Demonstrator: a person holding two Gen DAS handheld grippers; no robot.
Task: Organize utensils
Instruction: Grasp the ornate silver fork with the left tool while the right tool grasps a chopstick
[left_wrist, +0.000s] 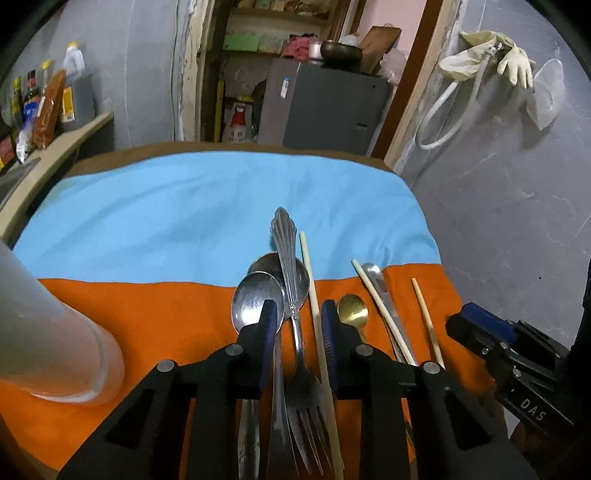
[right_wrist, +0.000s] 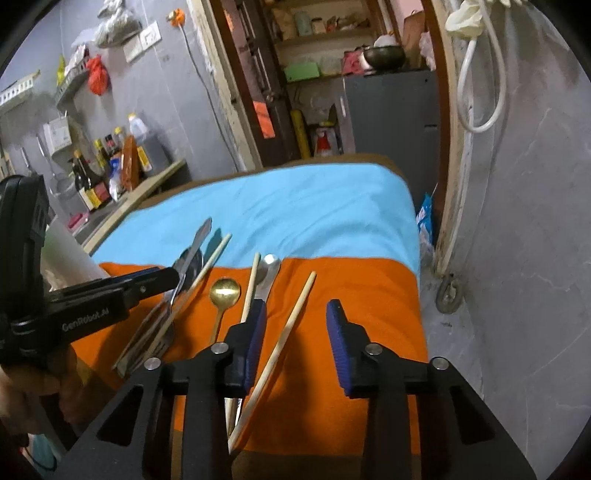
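The desk (left_wrist: 166, 206) carries a blue and orange cloth, and a white cup (left_wrist: 55, 332) stands at its left. The utensils lie on the orange part, their long axes running away from both cameras. The left claw (left_wrist: 299, 325) is open and holds nothing; the fork (left_wrist: 295, 332) and one chopstick (left_wrist: 317, 314) lie between its fingers. The right claw (right_wrist: 297, 328), also open and empty, straddles another chopstick (right_wrist: 284, 339). The left seems better placed for the fork.

The black left gripper with blue pads (left_wrist: 299, 326) points forward, its jaws parted. The matching black right gripper (right_wrist: 296, 325) is level, jaws spread wider.
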